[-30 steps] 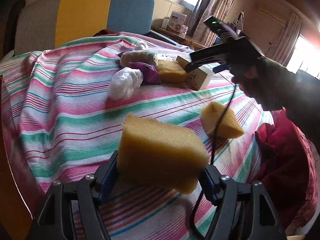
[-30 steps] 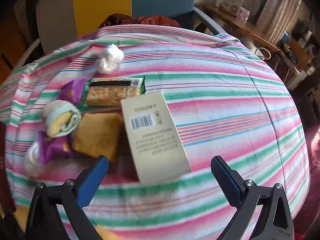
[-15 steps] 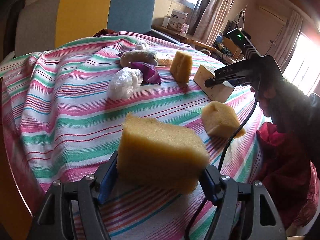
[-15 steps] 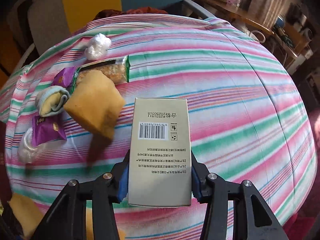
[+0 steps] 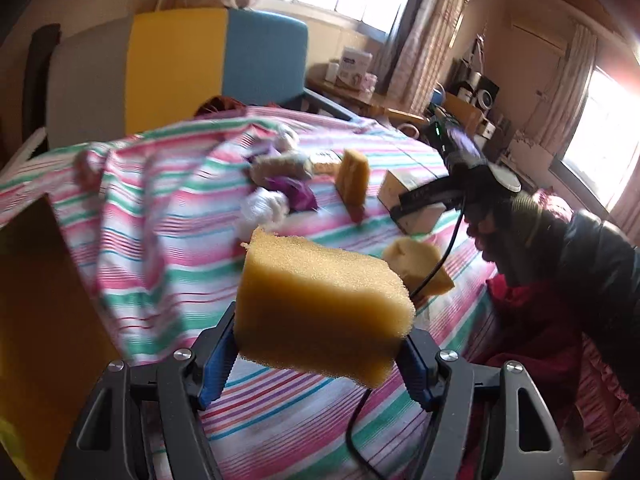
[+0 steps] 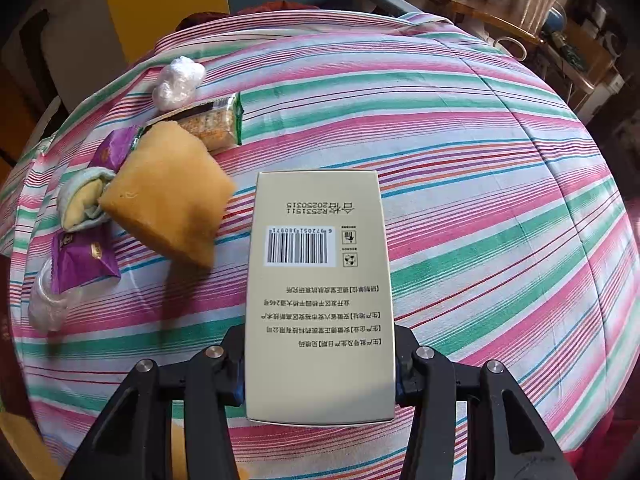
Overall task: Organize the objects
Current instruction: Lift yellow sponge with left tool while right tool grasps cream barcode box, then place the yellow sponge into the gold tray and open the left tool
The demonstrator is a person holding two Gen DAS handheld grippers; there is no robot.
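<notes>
My left gripper [image 5: 320, 354] is shut on a big yellow sponge block [image 5: 320, 300], held above the striped cloth [image 5: 168, 248]. My right gripper [image 6: 320, 364] is shut on a beige carton [image 6: 320, 280] with a barcode, its long sides between the pads; in the left wrist view the same carton [image 5: 416, 208] shows under that gripper [image 5: 430, 196]. A second sponge [image 6: 168, 196] stands on edge just left of the carton. A third sponge [image 5: 416, 264] lies near the table's right edge.
Left of the carton lie a cracker pack [image 6: 212, 124], two purple snack bags [image 6: 82, 260], a rolled cloth [image 6: 82, 200] and two crumpled plastic wads [image 6: 176, 80]. A grey, yellow and blue chair back [image 5: 180, 68] stands behind. A person's sleeve [image 5: 592, 280] and red fabric [image 5: 528, 320] are at the right.
My right gripper closed on the carton and pulled it away from the pile; the sponge beside it tipped up on edge. My left gripper rose with its sponge.
</notes>
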